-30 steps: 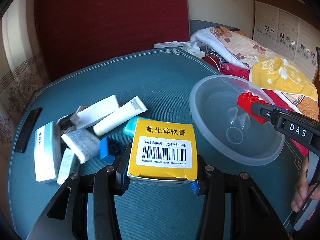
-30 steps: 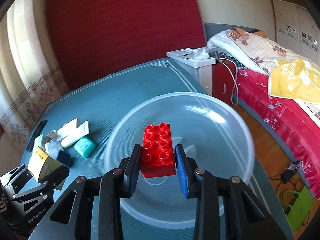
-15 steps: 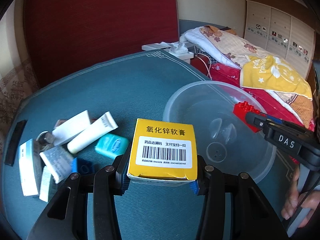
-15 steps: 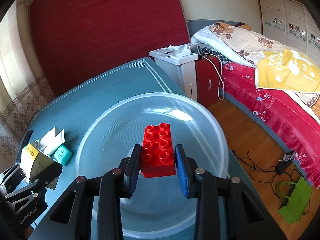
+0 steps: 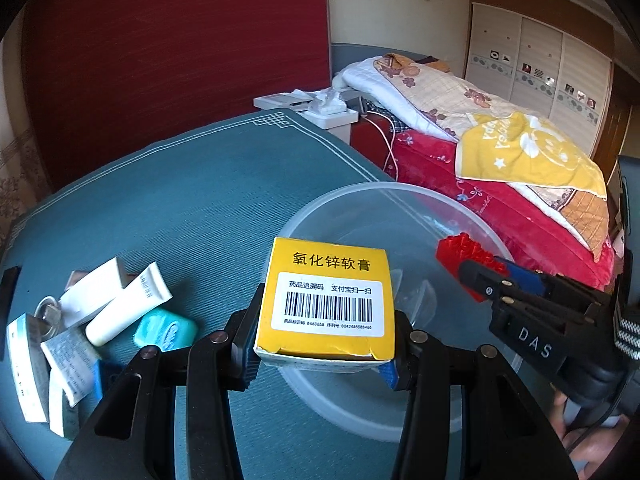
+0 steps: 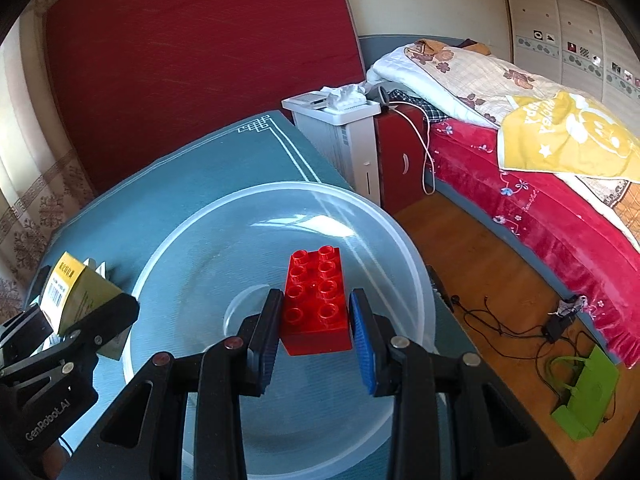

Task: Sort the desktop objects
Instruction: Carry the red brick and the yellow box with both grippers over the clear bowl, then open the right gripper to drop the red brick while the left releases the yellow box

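Over the clear bowl [image 6: 416,280] on the teal table [image 5: 180,200], the right gripper [image 6: 316,320] clamps a red brick [image 6: 316,300]; the left gripper [image 5: 324,344] grips a yellow box [image 5: 328,300]. Tubes [image 5: 128,308] and packets [image 5: 24,364] clutter the left.

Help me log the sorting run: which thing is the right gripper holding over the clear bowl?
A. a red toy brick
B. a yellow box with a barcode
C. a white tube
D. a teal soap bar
A: the right gripper is shut on the red toy brick above the clear bowl; the yellow box sits in the left gripper.
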The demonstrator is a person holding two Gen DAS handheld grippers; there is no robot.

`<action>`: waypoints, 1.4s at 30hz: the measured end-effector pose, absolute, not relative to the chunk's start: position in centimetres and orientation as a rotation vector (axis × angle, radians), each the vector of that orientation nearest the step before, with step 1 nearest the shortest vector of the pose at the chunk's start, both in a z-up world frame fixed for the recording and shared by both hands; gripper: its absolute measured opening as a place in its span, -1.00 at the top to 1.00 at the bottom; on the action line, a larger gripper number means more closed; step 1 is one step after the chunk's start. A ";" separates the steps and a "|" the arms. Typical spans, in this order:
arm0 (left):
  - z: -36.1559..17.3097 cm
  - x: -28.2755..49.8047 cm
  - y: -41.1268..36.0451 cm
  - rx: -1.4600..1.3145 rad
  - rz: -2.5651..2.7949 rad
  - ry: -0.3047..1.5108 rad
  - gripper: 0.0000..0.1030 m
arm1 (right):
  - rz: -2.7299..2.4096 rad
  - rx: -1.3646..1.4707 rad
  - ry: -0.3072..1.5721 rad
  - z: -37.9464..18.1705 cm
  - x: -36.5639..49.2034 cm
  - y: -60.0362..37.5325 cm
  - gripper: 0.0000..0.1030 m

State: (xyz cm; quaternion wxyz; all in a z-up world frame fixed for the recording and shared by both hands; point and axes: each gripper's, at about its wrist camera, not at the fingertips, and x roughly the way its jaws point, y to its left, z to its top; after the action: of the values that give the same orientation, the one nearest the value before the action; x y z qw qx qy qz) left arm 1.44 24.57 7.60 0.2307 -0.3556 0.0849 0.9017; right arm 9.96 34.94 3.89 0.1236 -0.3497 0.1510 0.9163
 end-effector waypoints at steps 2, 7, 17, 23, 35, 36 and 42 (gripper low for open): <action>7.6 1.3 24.8 -0.976 2.471 0.229 0.04 | 2.664 -1.017 0.442 3.9 9.8 35.1 0.27; 7.2 1.1 25.4 -0.979 2.456 0.224 0.04 | 2.654 -1.021 0.446 3.7 9.7 35.3 0.27; 6.6 0.7 25.6 -1.001 2.448 0.217 0.03 | 2.639 -1.036 0.450 3.0 9.7 35.3 0.27; 6.1 0.4 25.7 -1.041 2.451 0.229 -0.35 | 2.641 -1.022 0.474 2.9 9.9 35.6 -0.09; 6.5 0.5 24.9 -1.020 2.458 0.190 -0.42 | 2.647 -0.962 0.412 3.9 10.4 34.9 -0.13; 6.6 0.5 24.9 -1.016 2.460 0.190 -0.42 | 2.649 -0.958 0.408 4.0 10.4 34.9 -0.13; 7.2 1.0 24.8 -0.983 2.480 0.205 -0.42 | 2.652 -0.948 0.405 4.2 10.6 34.5 -0.13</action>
State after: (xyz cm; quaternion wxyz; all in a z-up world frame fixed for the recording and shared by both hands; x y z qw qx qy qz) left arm 0.95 24.83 7.15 0.2309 -0.3574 0.0747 0.9019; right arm 10.58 34.55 4.21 0.1475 -0.3297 0.1407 0.9218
